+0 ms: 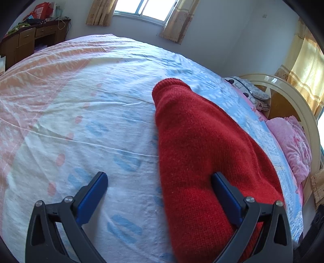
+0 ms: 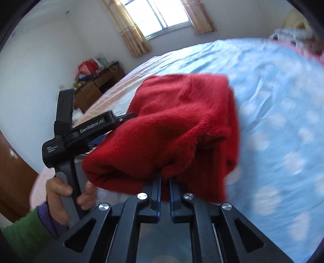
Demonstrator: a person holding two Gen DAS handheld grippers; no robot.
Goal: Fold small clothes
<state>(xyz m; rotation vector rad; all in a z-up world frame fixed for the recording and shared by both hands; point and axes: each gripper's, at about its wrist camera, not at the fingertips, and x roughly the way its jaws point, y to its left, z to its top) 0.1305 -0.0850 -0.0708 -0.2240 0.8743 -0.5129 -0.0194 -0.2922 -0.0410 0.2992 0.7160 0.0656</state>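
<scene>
**Red knitted garment held over a bed by two handheld grippers**

In the right wrist view, the right gripper (image 2: pixel 165 180) sits at the bottom centre of the frame. Its two blue-padded fingers are clenched on a bunched edge of a red knitted garment (image 2: pixel 172 129), which fills the middle of the frame and hangs in folds above the bed (image 2: pixel 283 101). The bedsheet is pale blue with white patches and looks blurred. At the left of this frame, a person's hand (image 2: pixel 60 192), in a green sleeve with a purple cuff, grips the handle of the left gripper (image 2: pixel 121 118), whose tip disappears behind the red fabric.

In the left wrist view, the left gripper (image 1: pixel 160 178) is released, its fingers spread wide at the bottom of the frame. The garment (image 1: pixel 202 151) runs as a long red shape from the lower right up to the centre. One finger is over bare sheet; the other lies against the red knit. The sheet (image 1: pixel 81 101) shows pink and blue patterning. A pink pillow (image 1: pixel 291 145) lies at the right edge beside a cream headboard (image 1: pixel 293 97). A curtained window (image 1: pixel 141 10) is at the top, and a wooden desk (image 1: pixel 30 38) stands in the upper left.
</scene>
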